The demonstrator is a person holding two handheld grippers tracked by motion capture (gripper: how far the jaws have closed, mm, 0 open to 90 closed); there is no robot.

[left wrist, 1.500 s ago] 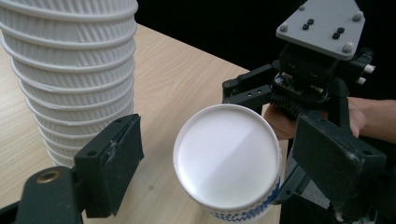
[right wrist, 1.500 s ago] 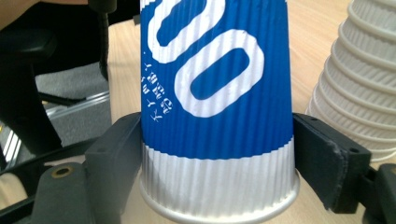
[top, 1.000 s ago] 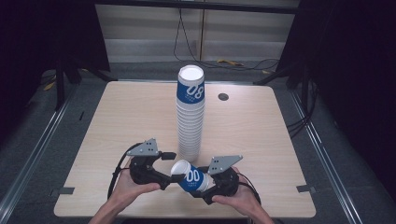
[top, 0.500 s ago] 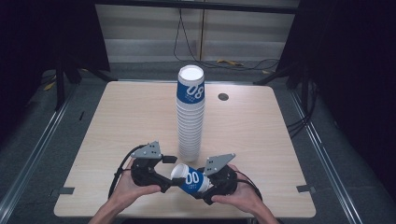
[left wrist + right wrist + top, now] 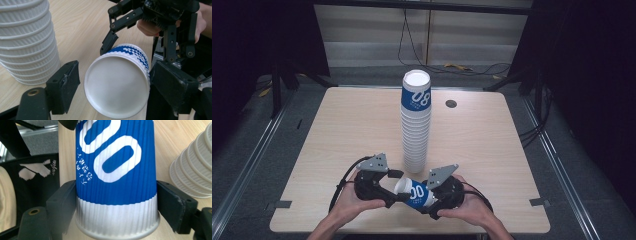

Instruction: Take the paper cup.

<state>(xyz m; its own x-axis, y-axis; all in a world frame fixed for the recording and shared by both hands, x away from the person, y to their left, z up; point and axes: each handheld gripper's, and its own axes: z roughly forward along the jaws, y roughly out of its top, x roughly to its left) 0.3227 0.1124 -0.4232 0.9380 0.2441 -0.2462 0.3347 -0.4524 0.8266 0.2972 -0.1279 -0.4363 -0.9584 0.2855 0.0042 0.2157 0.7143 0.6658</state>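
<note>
Right gripper (image 5: 428, 196) squeezes blue cup (image 5: 414, 193) lying sideways; left gripper (image 5: 393, 189) jaws apart around cup's bottom; tall cup stack (image 5: 415, 125) just behind.

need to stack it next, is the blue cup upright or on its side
On its side: the blue cup lies level between both grippers, its base facing the left gripper.

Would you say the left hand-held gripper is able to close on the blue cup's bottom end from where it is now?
Probably yes. The blue cup lies on its side between the left hand-held gripper's open jaws, its base facing the camera. The right hand-held gripper clamps the cup's other end, clear of the base.
</note>
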